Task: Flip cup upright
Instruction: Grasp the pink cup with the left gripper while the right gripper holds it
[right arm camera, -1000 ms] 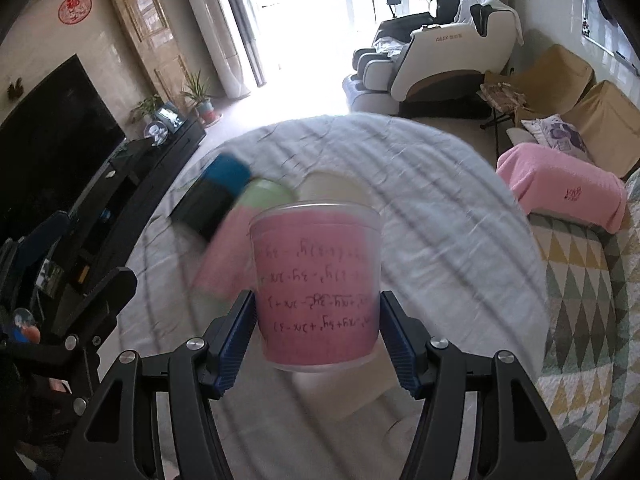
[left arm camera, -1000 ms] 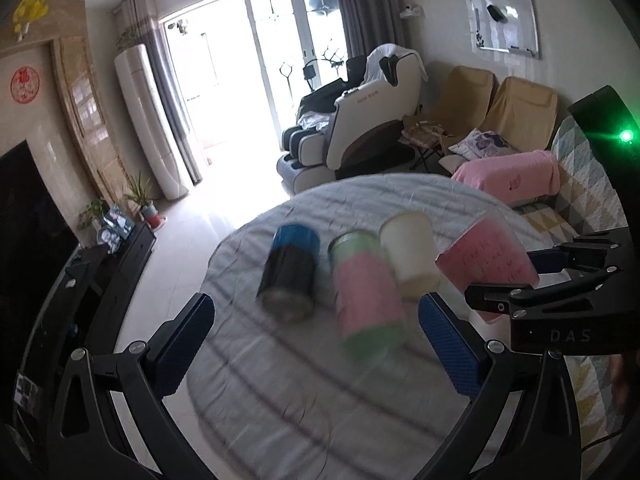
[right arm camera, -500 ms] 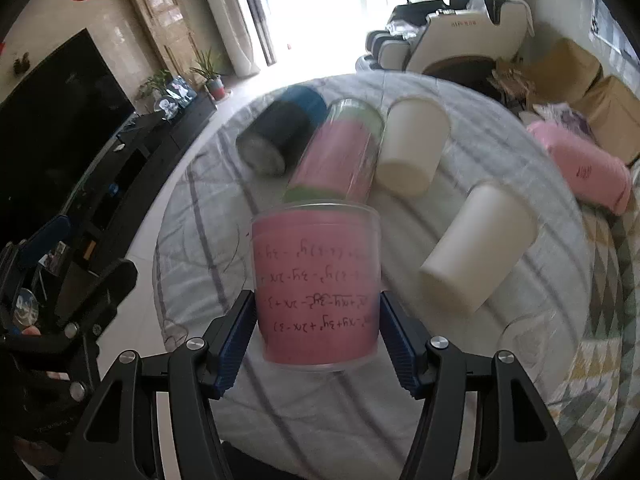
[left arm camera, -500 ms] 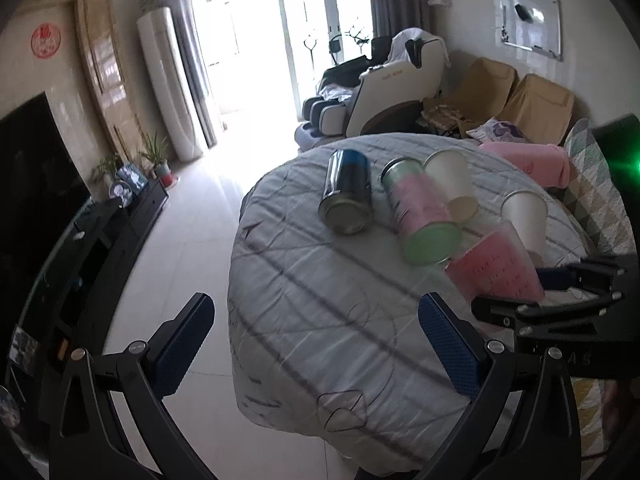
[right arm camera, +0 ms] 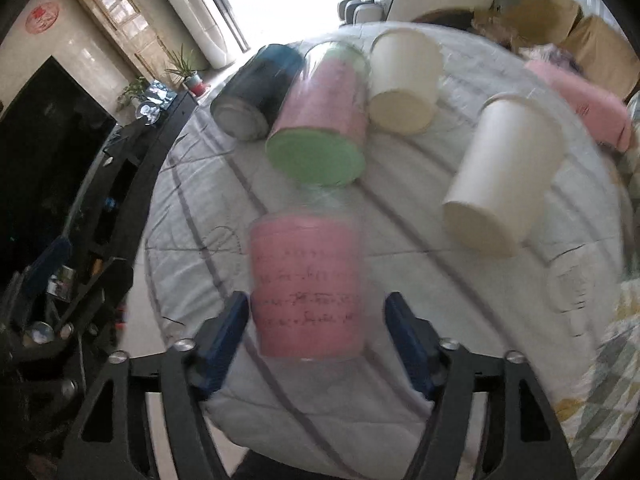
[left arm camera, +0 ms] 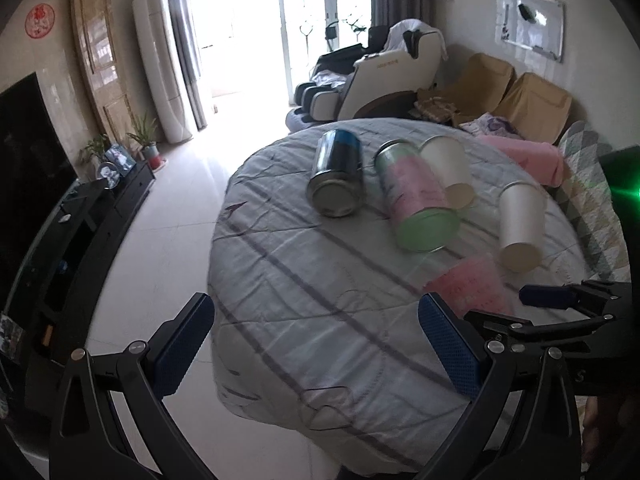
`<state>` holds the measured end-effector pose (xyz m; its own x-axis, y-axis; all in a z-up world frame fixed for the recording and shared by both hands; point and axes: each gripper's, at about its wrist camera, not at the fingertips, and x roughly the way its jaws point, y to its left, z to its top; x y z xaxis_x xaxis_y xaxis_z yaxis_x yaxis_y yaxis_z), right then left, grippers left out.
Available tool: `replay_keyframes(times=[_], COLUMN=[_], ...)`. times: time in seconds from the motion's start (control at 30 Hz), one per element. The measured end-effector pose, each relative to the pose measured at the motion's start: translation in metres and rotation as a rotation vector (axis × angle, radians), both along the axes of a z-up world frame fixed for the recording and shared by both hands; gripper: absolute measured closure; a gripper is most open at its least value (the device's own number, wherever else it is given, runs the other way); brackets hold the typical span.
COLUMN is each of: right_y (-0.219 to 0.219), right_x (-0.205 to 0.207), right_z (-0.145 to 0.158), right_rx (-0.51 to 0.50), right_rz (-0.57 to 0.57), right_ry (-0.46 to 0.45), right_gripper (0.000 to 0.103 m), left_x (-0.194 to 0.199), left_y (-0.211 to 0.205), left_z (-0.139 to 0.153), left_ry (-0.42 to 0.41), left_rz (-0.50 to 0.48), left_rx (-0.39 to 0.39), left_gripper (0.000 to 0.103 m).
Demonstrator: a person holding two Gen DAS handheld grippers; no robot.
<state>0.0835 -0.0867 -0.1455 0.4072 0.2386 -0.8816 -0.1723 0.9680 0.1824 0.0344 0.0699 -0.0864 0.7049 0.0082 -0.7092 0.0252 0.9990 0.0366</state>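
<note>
The pink cup (right arm camera: 307, 294), a clear tumbler with a pink printed lining, stands between the blue pads of the right gripper (right arm camera: 316, 334). In the right wrist view, the left pad sits against the cup's side while a narrow gap shows at the right pad; motion blur leaves it unclear whether the jaws have hold of the cup. The cup sits over the near part of the round table (left arm camera: 280, 280), which is covered in a striped pale cloth. Whether its base touches the cloth cannot be determined.

Beyond the cup, four containers lie on their sides: a green-and-pink can (left arm camera: 416, 196), a dark blue can (left arm camera: 338, 172) to its left, a white paper cup (left arm camera: 448, 168) touching the green-and-pink can, and a second white paper cup (left arm camera: 520, 224) apart to the right.

The left gripper (left arm camera: 316, 344) hangs at the table's near edge, jaws spread wide, holding nothing.
</note>
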Motion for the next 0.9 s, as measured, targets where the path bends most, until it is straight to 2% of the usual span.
replay_keyframes(times=[0.13,0.23,0.37,0.67,0.9], right_y=[-0.015,-0.026,-0.045,-0.071,-0.089], right_x=[-0.015,-0.027,-0.031,-0.022,-0.004], right_z=[0.017,0.024,0.025,0.015,0.008], right_rx=[-0.084,-0.187,-0.243,-0.207,-0.143], right_rz=[0.040,0.073,0.090,0.126,0.133], right_ry=[-0.070,-0.127,-0.146,-0.139,-0.121], right_gripper=[0.023,0.023,0.023,0.023,0.023], left_x=[-0.001,0.006,0.016,0.040,0.062], left_y=[-0.015,-0.033,-0.062,-0.094,-0.100], left_z=[0.003,0.000,-0.008,-0.022,-0.040], left_ry=[0.013,0.062,0.136,0.185,0.255], left_rz=[-0.025,-0.050,-0.065,0.005,0.048], left_rx=[-0.057,-0.114,-0.159,-0.169,-0.127], left_gripper=[0.000,0.000,0.000,0.000,0.000])
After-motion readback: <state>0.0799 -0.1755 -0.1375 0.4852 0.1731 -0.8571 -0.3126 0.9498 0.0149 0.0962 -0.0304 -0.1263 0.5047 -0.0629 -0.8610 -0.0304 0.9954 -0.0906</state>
